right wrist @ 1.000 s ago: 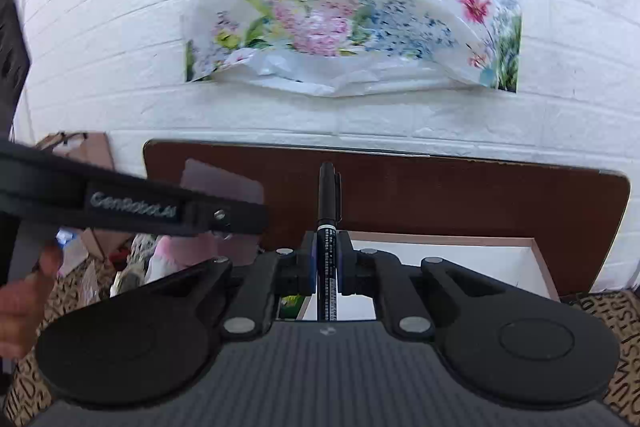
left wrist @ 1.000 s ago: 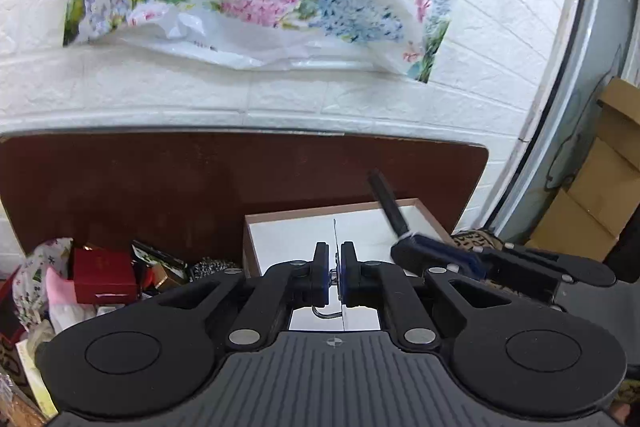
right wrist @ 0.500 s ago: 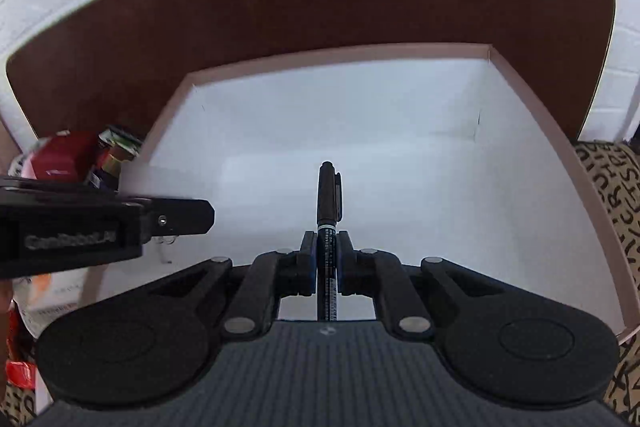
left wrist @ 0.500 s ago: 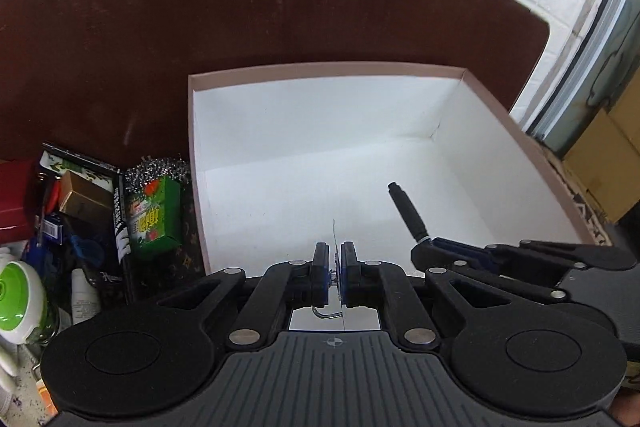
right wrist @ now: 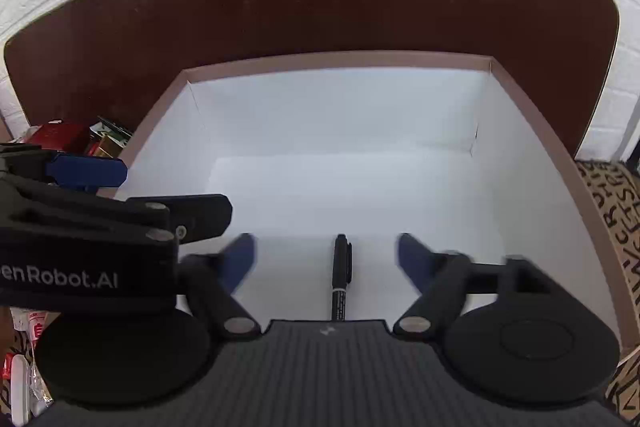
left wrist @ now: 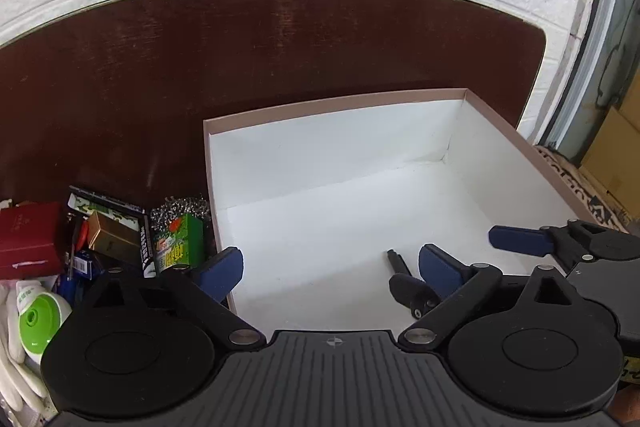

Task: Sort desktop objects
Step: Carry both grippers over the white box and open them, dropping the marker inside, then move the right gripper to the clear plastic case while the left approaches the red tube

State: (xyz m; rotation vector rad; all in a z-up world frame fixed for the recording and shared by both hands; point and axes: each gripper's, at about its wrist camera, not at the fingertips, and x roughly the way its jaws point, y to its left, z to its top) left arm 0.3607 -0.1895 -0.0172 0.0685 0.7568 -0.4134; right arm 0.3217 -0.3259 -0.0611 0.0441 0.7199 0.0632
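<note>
A white-lined box with a pinkish-brown rim (right wrist: 332, 58) sits on a dark brown surface (left wrist: 280, 59) against a white brick wall. In the right wrist view, a black marker pen (right wrist: 341, 267) is inside the box, near its front, its long axis running from the camera toward the far wall, capped end pointing away. It sits midway between the spread blue-padded fingers of the right gripper (right wrist: 326, 261), whose jaws are opening; neither pad touches the pen.

The left gripper (left wrist: 332, 269) hangs over the box's front left corner, its jaws also opening, with nothing visible between them. One finger sits above the left wall, the other over the box floor. In the left wrist view, the pen's tip shows just beyond that finger, partly hidden.

Left of the box, small goods crowd the surface: a green packet (left wrist: 180, 243), a red box (left wrist: 30, 239), a gold box (left wrist: 114, 237) and a green-and-white round item (left wrist: 38, 319).
</note>
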